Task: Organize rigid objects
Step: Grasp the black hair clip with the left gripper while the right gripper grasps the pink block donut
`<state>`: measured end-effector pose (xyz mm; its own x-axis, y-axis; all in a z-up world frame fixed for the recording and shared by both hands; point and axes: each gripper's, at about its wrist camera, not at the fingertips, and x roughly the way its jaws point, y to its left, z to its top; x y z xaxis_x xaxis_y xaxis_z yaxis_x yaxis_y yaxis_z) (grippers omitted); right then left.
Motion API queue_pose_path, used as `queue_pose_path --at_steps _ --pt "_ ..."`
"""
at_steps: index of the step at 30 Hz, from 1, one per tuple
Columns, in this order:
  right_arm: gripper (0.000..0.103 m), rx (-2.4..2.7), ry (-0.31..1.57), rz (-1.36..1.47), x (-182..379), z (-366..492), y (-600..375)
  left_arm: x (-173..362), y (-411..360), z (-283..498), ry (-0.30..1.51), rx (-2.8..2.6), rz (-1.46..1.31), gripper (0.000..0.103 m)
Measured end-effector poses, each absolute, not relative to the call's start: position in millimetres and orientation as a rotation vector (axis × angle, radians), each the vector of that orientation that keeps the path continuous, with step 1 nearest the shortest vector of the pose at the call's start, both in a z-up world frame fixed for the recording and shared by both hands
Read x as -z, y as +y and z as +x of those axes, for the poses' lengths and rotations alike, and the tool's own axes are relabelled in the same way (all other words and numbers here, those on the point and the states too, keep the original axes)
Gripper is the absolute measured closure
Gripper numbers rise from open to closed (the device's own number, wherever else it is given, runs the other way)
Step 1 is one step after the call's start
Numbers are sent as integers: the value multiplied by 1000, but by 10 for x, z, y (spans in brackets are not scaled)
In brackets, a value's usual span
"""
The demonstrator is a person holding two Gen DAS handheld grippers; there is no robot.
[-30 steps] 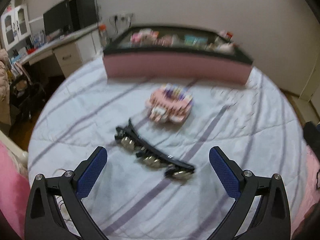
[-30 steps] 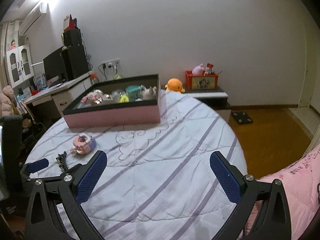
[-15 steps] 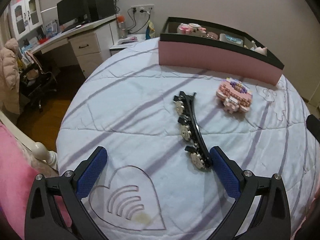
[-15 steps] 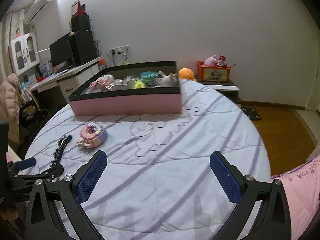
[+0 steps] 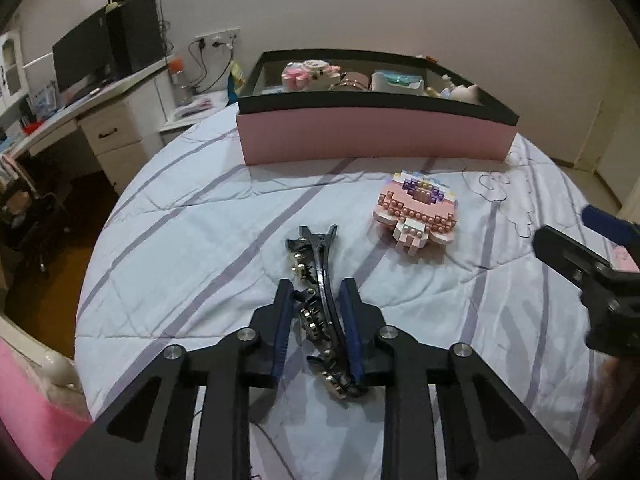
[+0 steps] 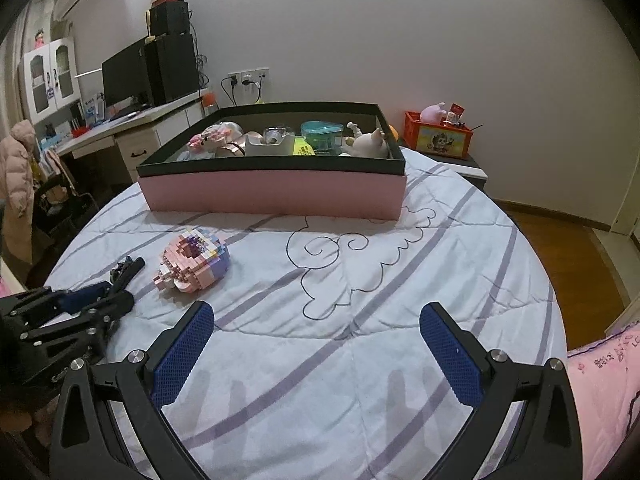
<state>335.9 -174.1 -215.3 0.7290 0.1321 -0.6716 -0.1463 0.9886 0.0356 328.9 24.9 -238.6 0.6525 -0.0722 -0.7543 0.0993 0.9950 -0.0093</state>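
- Left gripper clamped on black hair clip lying on bedspread; gripped along its length, likely for a steady lift
- Right gripper wide open, empty; hovering near brick model, probably next pick
- Pink box beyond, already stocked; presumably the destination

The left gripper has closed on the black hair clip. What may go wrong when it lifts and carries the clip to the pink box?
1. The left gripper grips the long hair clip near one end; it may swing or slip out.
2. The brick toy lies on the way to the pink box; a low carry could knock it.
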Motion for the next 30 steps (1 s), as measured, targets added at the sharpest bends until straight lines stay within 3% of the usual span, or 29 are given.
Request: queue_pose_path --at_steps 20,21,22,23,30 --pt "1 -289 867 -162 2374 3981 -855 2416 499 3216 837 59 8 83" --pt "13 -291 874 -159 2384 3997 -859 2416 492 3226 839 57 8 83" --pt "33 -304 883 -146 2392 4012 -873 2416 482 3234 840 55 13 83" --pt "41 -319 894 -133 2403 4026 -890 2417 474 3240 840 53 19 83" --pt "45 -342 885 -115 2387 3943 -1048 2407 446 3243 835 55 24 84"
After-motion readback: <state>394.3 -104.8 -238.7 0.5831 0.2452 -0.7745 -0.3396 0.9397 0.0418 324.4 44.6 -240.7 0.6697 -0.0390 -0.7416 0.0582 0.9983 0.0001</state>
